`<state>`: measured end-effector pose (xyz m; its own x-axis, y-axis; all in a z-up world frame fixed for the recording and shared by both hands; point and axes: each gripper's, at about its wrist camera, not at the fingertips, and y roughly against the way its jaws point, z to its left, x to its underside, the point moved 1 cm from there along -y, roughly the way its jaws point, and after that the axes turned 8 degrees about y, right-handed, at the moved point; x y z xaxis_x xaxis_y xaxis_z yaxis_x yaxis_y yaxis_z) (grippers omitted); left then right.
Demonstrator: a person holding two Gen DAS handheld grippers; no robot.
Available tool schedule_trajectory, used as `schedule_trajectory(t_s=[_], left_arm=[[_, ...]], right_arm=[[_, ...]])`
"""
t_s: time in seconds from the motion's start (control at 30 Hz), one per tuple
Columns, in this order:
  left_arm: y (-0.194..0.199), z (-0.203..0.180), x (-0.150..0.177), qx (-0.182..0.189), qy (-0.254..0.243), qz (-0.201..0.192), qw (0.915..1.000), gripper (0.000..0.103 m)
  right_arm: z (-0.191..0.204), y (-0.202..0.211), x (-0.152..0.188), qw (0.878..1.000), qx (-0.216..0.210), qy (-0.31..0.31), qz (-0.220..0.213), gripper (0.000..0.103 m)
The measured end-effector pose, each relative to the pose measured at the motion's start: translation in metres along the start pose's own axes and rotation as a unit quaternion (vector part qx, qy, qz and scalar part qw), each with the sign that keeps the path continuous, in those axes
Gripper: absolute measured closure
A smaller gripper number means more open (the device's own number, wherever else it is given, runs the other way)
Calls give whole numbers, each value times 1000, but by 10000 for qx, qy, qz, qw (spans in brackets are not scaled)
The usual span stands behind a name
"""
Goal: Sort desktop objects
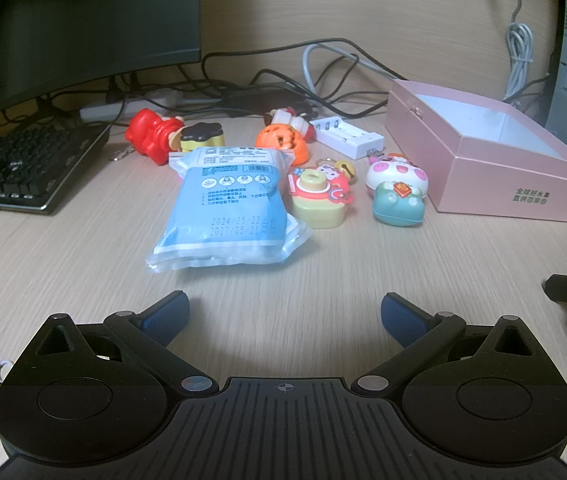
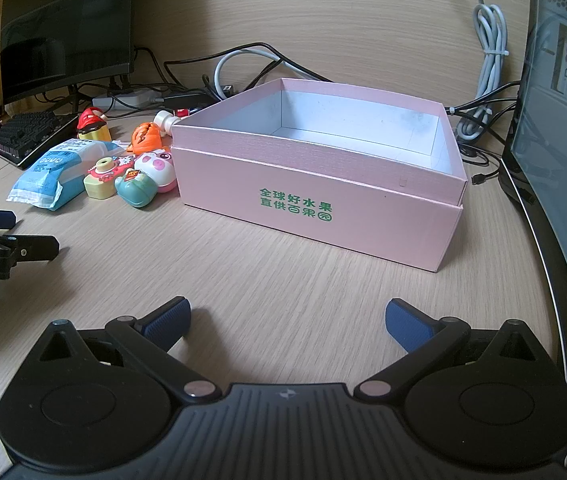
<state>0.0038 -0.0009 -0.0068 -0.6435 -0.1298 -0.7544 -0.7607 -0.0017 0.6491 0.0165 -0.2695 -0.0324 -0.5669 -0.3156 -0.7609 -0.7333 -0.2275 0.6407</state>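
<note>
Both tongs held apart, nothing gripped, toys still outside the box.

Left wrist view: the left tongs face the blue packet; its slack film could slip when pinched. Right wrist view: the right tongs face the empty pink box, which could be nudged across the surface.

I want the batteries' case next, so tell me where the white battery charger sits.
In the left wrist view the white plastic battery charger lies at the back of the toy cluster, between the orange pumpkin toy and the open pink cardboard box.
</note>
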Motion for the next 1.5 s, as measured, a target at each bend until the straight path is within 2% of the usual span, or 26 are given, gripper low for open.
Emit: schedule_trajectory(t_s=[0.77,0.87,1.5], left_arm=[[-1,-2,-2,7,-26,3,10000,0],[0,-4,0,40,-56,6,10000,0],[0,-2,-2,102,-141,123,9998,0]], right_arm=[[-1,1,-1,10000,-1,-2,1,0],[1,0,-2,9999,121,-101,16,0],[4,-2,-3,9997,187,-178,19,0]])
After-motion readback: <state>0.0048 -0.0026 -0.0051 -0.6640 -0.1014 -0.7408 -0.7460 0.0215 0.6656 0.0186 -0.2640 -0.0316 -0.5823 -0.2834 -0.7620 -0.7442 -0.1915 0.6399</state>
